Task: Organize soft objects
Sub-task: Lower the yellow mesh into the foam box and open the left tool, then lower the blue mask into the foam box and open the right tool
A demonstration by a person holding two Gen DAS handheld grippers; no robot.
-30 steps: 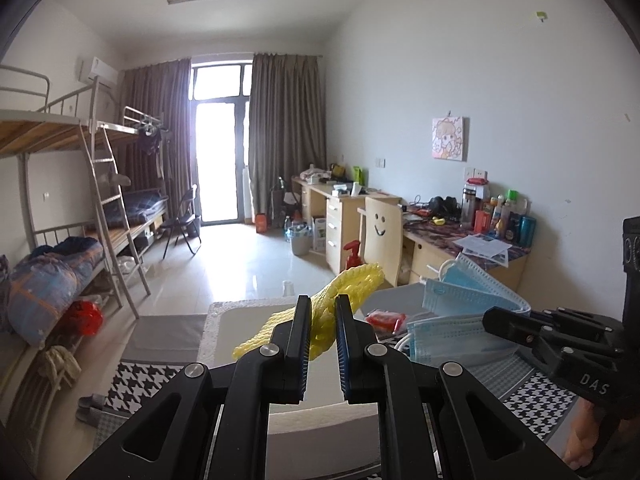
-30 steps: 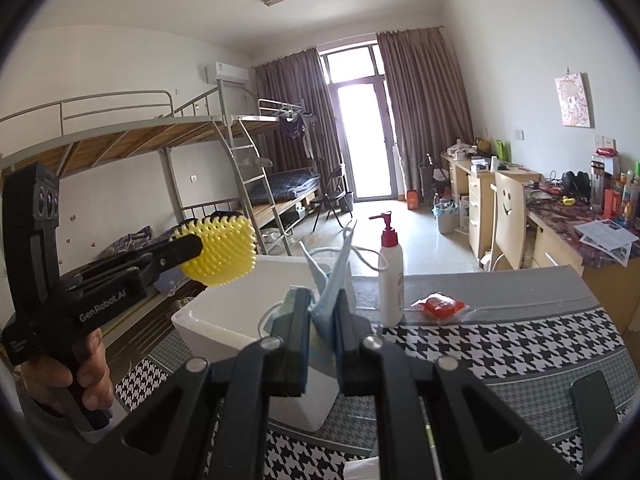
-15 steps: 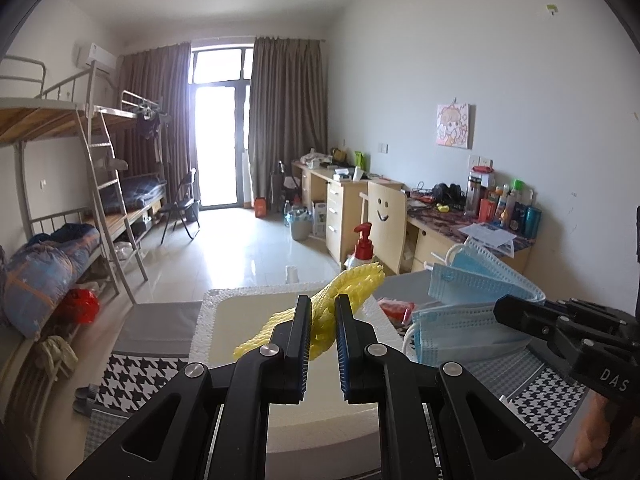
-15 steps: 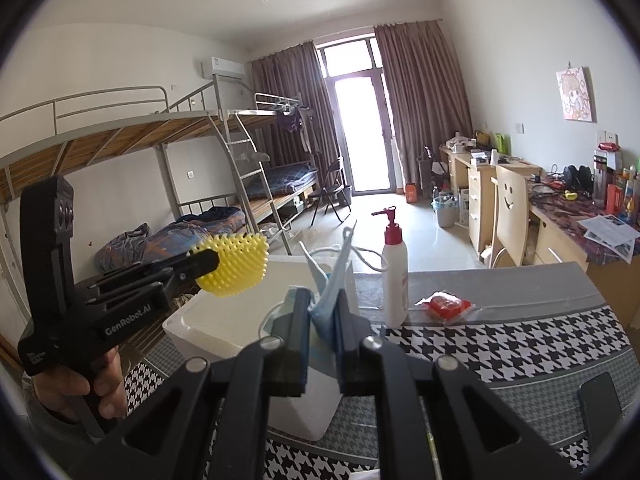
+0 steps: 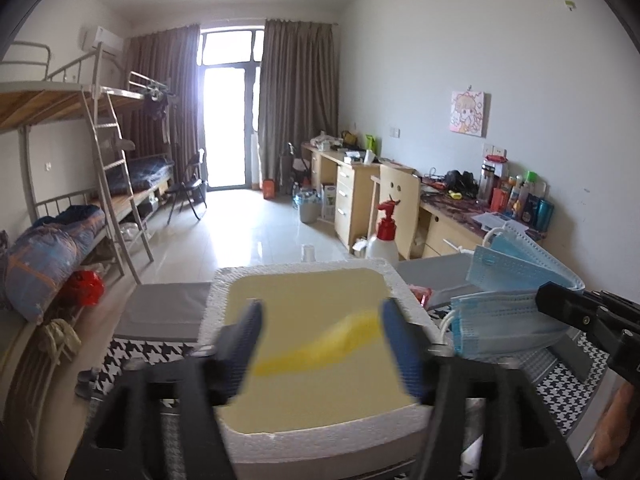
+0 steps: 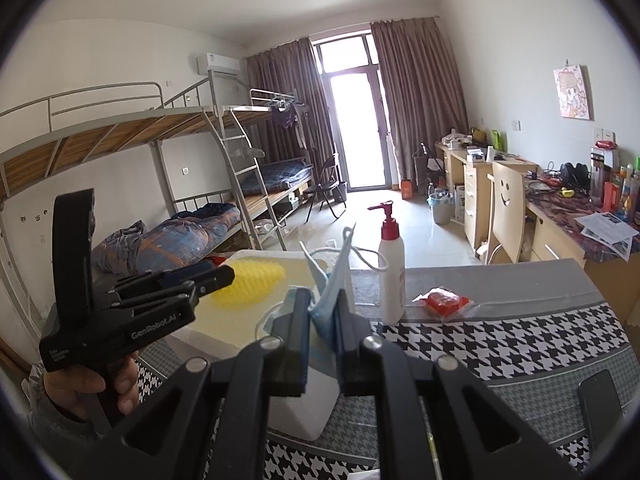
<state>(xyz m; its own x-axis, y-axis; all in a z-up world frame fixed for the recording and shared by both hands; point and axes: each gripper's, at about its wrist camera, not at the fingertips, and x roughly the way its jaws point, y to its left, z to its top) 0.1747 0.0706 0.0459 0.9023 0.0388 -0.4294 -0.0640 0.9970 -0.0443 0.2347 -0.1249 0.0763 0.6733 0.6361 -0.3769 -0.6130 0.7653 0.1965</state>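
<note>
Left gripper [image 5: 320, 344] over white foam box [image 5: 308, 436], fingers [image 5: 402, 348] opening, spread wide and motion-blurred. Yellow foam net [image 5: 320, 346] between them but not pinched, blurred, loose above the box's pale yellow inside. From right wrist view: same left gripper [image 6: 224, 276] at box's left side, yellow foam net [image 6: 250, 284] just at its tips over the box [image 6: 296, 412]. Hand [image 6: 92, 388] wrapped around the left gripper's handle.

Right gripper [image 6: 320, 340] closed tight on blue face masks [image 6: 326, 300], fingers [image 6: 294, 340] clamped, masks sticking up between them, ear loops trailing. In left wrist view, blue face masks [image 5: 508, 312] fanned out to the right of the box, right gripper [image 5: 560, 306] pinching their edge.

Box sitting on desk [image 6: 500, 344] with houndstooth cloth. Pump bottle [image 6: 390, 272], white with red top, upright just behind the box's right corner. Red packet [image 6: 442, 300] in clear wrap lying beside the bottle. Dark phone [image 6: 600, 400] flat near desk's right edge.
</note>
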